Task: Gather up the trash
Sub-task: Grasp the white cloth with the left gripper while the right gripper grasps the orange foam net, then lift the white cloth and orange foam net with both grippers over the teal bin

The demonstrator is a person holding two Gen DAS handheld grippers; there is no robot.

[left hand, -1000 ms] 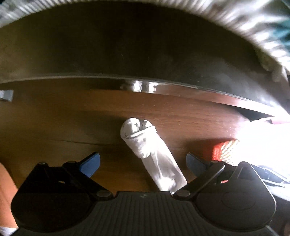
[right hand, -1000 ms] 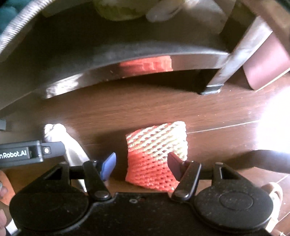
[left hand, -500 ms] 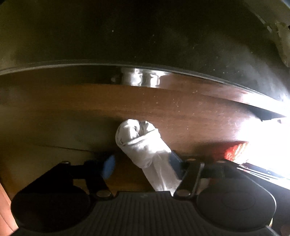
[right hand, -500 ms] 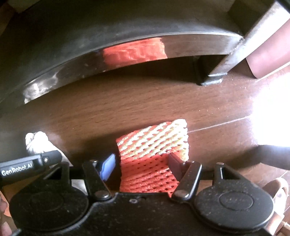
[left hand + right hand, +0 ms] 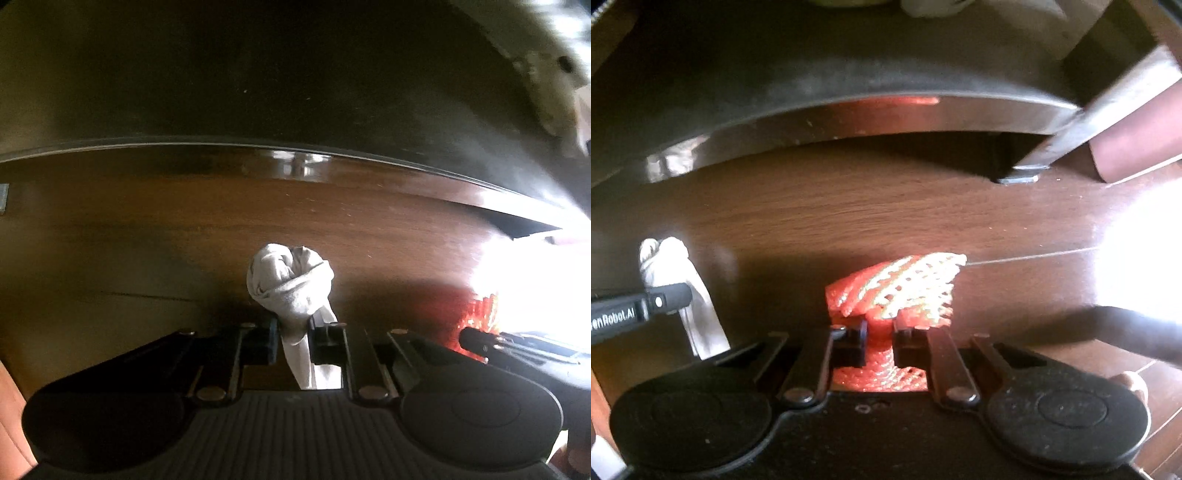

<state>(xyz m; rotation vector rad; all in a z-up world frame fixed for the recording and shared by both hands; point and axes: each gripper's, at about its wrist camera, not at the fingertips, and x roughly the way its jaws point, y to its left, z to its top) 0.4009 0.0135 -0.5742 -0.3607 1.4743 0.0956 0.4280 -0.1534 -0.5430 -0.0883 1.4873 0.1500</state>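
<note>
A twisted white tissue lies on the dark wooden floor, its knotted end pointing away from me. My left gripper points down at it, its jaws closing with the pads pinching the tissue's narrow middle. In the right wrist view a red foam fruit net lies on the floor. The right gripper is closing too, and its pads squeeze the net's near part so that the net bunches up. The tissue and part of the left gripper show at the left of the right wrist view.
A dark, glossy piece of furniture overhangs the floor just beyond both items; its metal leg stands at the right. Strong sunlight glare washes out the floor on the right. The red net glows at the right of the left wrist view.
Both grippers went from wide open to closed: the left one onto the white tissue, the right one onto the red foam net, which crumpled between the pads. Neither hand shifted much.
</note>
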